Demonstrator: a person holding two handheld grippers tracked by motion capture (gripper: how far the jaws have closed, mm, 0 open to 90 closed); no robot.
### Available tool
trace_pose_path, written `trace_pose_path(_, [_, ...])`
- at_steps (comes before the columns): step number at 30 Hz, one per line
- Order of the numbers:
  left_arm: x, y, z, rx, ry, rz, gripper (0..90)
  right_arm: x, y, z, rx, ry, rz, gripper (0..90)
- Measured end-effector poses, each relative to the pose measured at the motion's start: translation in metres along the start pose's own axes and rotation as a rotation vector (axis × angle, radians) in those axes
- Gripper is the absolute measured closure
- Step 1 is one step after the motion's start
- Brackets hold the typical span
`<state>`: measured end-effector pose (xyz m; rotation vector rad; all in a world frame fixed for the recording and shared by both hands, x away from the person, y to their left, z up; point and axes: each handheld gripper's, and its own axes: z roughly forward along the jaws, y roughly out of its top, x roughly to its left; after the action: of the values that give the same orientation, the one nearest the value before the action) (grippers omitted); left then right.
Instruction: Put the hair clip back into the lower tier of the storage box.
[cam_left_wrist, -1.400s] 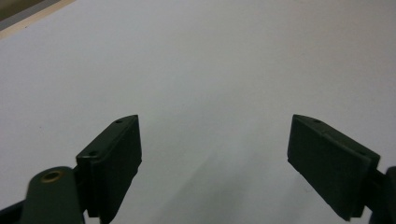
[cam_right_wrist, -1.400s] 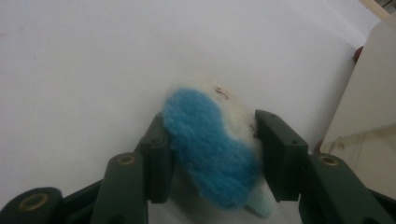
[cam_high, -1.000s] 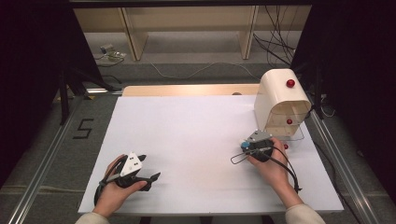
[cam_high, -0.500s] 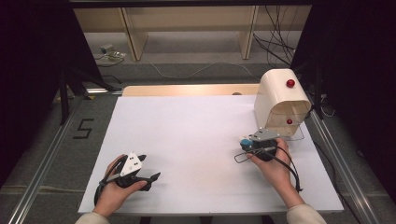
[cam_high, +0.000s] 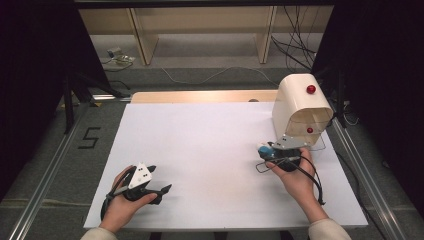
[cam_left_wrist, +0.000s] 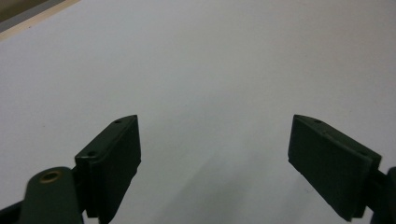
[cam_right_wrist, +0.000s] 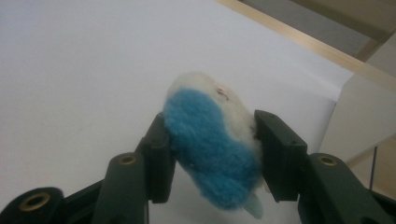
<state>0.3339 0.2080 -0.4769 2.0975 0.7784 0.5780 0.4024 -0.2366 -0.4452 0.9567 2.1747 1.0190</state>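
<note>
Your right claw (cam_high: 266, 151) is clenched on a fluffy blue-and-white toy (cam_right_wrist: 212, 142), and in the right gripper view the pads press into its two flanks, so the plush bulges out above and below them. The toy's long axis runs up and down between the jaws, tilted a little, with the white end on top and the blue end hanging low, clear of the white table (cam_high: 210, 145).

What your next move seems to turn on is the cream box (cam_high: 300, 110) with red knobs. In the high view it stands just beyond your right claw and slightly to its right, near the table's right edge, with its clear front panel facing you. The toy (cam_high: 265, 148) sits at the claw's left tip, so it lies a touch left of the box's opening rather than square in front of it. If the toy belongs in there, you would need to carry it forward and to the right, and probably bring its long axis in line with the opening first.

Your left claw (cam_left_wrist: 215, 158) is released, jaws wide with nothing but bare table between them. That hand (cam_high: 131, 192) rests at the near left, well apart from both toy and box, so the right hand is plainly the nearer one.
</note>
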Motion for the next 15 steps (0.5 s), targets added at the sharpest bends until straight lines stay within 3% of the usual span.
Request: trace_pose_path(15, [0.0,0.0,0.0,0.002,-0.001,0.0,17.0,-0.005,0.006,-0.012,-0.058,0.001,0.02,52.2])
